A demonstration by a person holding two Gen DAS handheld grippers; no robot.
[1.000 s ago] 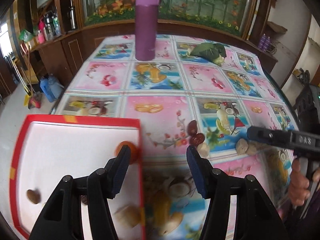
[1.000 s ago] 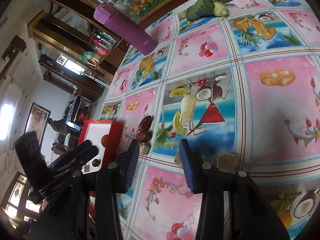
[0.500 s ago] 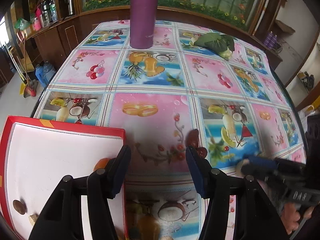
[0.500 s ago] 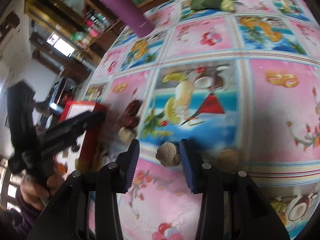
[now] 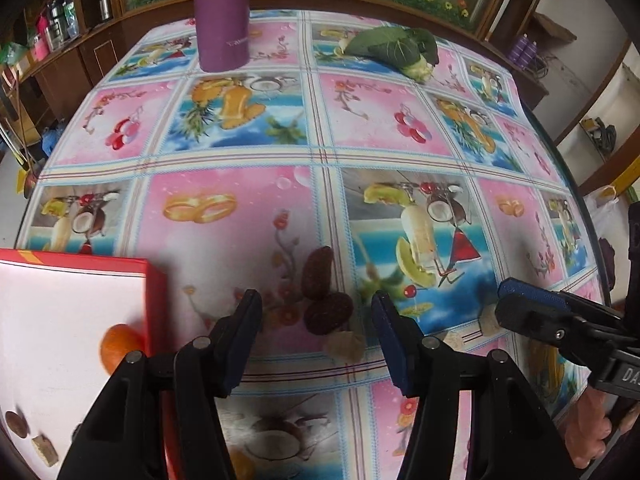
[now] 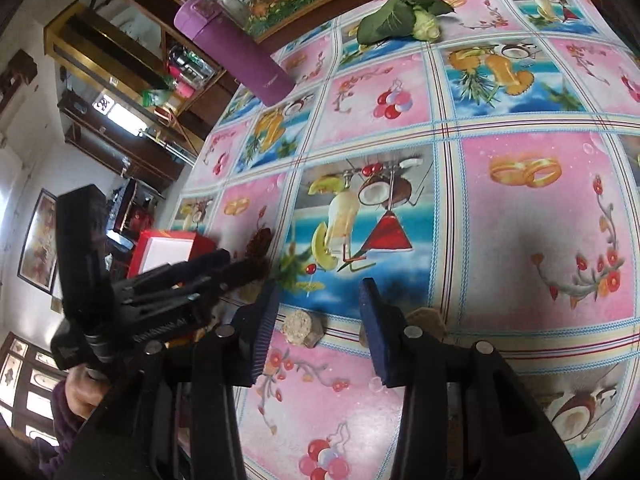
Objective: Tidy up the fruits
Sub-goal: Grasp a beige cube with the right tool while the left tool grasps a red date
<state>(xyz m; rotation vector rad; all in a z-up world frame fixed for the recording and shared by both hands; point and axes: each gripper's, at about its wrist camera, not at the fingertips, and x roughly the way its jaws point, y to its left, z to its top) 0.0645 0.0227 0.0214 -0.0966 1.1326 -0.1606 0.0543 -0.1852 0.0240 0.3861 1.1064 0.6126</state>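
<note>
My left gripper [image 5: 316,316] is open just above the tablecloth. Two dark red dates [image 5: 318,274] and a pale beige nut [image 5: 346,346] lie between and just ahead of its fingers. A red-rimmed white tray [image 5: 60,312] at the left holds an orange fruit [image 5: 118,346] and small brown pieces [image 5: 18,424]. My right gripper [image 6: 318,316] is open too, with a pale lumpy walnut [image 6: 302,326] between its fingers and a tan nut [image 6: 428,320] just right of the right finger. In the left wrist view the right gripper [image 5: 520,304] comes in from the right.
A tall purple flask [image 5: 222,12] stands at the table's far side, with a leafy green vegetable [image 5: 394,46] to its right. The fruit-print tablecloth [image 5: 360,120] covers a round table. Wooden cabinets [image 5: 100,40] lie behind. A hand [image 5: 588,428] holds the right gripper.
The left gripper moved forward and right from over the tray to the dates. The right gripper closed in on the walnut, which now sits between its fingers.
</note>
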